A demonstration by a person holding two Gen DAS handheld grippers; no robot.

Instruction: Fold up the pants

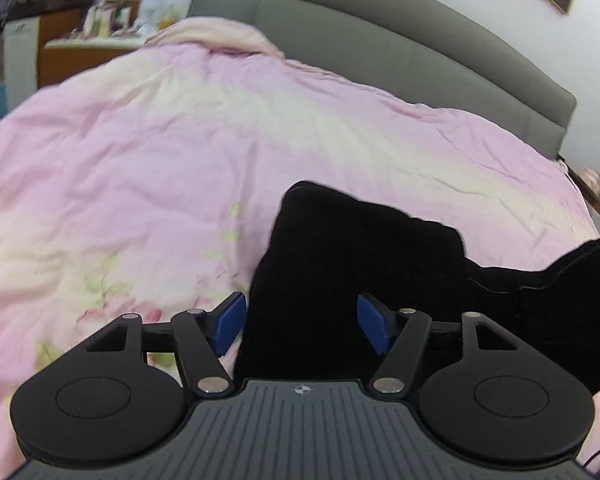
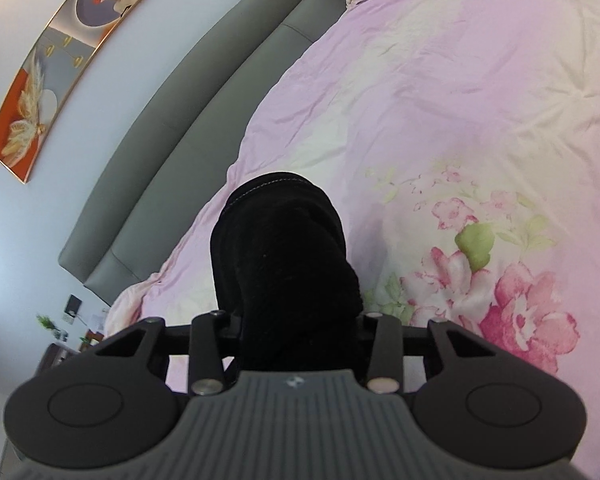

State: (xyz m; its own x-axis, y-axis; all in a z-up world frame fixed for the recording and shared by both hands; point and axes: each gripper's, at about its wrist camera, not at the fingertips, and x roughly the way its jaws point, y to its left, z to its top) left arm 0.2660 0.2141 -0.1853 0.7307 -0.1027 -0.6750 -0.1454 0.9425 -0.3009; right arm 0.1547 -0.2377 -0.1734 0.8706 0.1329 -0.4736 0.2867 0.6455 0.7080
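Folding black pants (image 1: 340,264) on a pink bed (image 1: 140,152). Lying in a bunched heap toward 5 o'clock in the left view, in front of the left gripper (image 1: 302,322). Standing apart, those blue jaws, pressing on nothing, cloth only showing behind the gap. Squeezing a thick wad of pants (image 2: 284,256) at 6 o'clock in the right gripper (image 2: 296,320), jaws buried in it. Maybe going wrong next: slipping out, being so fat a bundle; or grabbing only one layer and pulling the fold crooked.

You faced fuzzy matt black cloth pants (image 2: 280,264) on a smooth, creased pink cotton duvet (image 2: 440,100).
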